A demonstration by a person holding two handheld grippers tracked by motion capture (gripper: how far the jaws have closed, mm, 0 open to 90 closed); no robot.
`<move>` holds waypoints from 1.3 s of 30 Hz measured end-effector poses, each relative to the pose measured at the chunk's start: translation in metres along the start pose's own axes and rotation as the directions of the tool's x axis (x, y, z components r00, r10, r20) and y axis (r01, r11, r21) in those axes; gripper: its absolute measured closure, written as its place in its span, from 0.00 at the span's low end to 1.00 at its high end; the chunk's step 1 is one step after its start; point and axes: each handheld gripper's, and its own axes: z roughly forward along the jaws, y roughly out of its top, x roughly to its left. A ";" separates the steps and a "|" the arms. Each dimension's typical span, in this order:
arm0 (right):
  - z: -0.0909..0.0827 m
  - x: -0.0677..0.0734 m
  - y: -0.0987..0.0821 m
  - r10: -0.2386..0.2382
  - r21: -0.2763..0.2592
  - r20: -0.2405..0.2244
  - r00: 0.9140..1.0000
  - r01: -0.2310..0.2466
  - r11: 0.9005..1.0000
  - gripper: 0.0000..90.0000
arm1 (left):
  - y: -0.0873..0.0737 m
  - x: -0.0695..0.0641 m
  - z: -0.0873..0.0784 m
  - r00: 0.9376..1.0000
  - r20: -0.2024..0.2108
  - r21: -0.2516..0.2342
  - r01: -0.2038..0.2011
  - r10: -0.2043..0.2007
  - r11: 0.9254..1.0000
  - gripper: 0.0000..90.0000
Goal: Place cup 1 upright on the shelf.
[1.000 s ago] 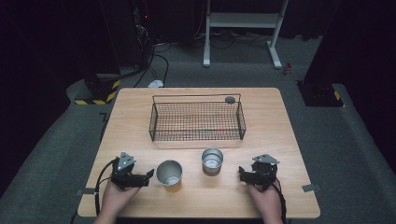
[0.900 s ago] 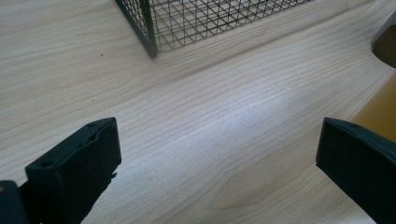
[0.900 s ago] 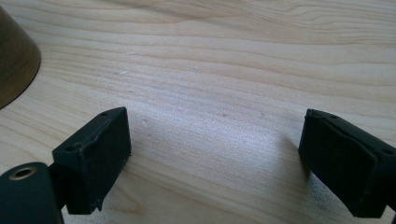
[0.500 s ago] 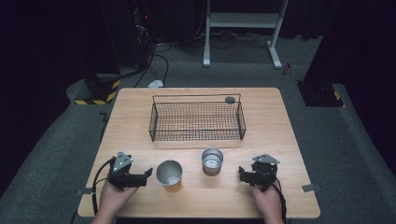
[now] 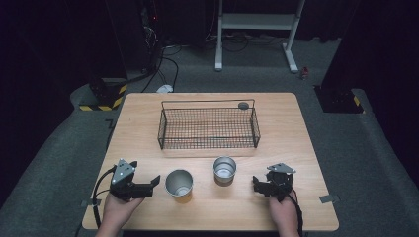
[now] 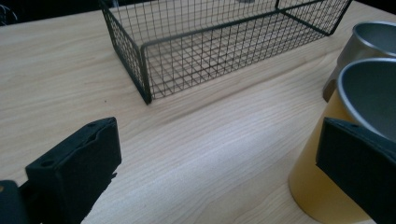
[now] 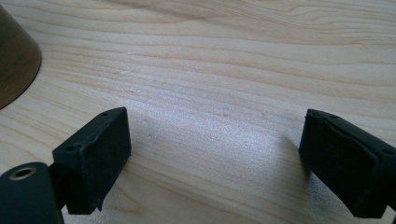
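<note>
Two metal cups stand upright near the table's front: a gold-sided cup (image 5: 179, 183) on the left and a silver cup (image 5: 225, 170) to its right. My left gripper (image 5: 154, 183) lies left of the gold cup and points at it. It is open with bare wood in the gap (image 6: 219, 168), and its right jaw is in front of the gold cup (image 6: 327, 154). The silver cup (image 6: 369, 39) stands behind. My right gripper (image 5: 255, 185) rests right of the silver cup, open (image 7: 215, 154) over bare table. A brownish-gold cup base (image 7: 14, 56) shows at the left edge.
A black wire basket (image 5: 207, 128) sits mid-table behind the cups, with its near corner in the left gripper view (image 6: 147, 70). A small dark disc (image 5: 243, 105) lies at its back right corner. The wooden table (image 5: 296, 138) is bare either side of the basket.
My left gripper has shifted slightly to the left. The cups, the basket and the right gripper have not moved.
</note>
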 end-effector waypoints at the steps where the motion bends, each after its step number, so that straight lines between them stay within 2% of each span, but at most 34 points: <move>1: 0.000 0.000 0.000 -0.002 0.000 -0.001 1.000 0.002 1.000 0.10 | 0.001 0.000 -0.001 1.000 0.001 -0.004 -0.006 0.006 1.000 0.01; 12: 0.000 0.000 0.000 -0.001 0.001 -0.004 1.000 0.001 1.000 0.10 | 0.012 -0.017 -0.012 0.999 0.042 -0.053 -0.025 0.028 0.998 0.01; 18: 0.000 0.000 0.000 -0.014 0.001 -0.010 1.000 0.014 1.000 0.10 | 0.015 -0.026 -0.013 0.996 0.082 -0.070 -0.035 0.040 0.997 0.01; 29: 0.000 0.000 0.000 -0.014 0.003 -0.011 1.000 0.014 1.000 0.10 | 0.017 -0.042 -0.012 0.987 0.141 -0.090 -0.059 0.071 0.994 0.01; 35: 0.000 0.000 0.000 -0.014 0.003 -0.011 1.000 0.014 1.000 0.10 | 0.017 -0.051 -0.009 0.980 0.186 -0.093 -0.053 0.070 0.994 0.01; 39: 0.000 0.000 0.000 -0.014 0.002 -0.010 1.000 0.014 1.000 0.10 | 0.016 -0.056 -0.007 0.975 0.206 -0.092 -0.067 0.084 0.993 0.01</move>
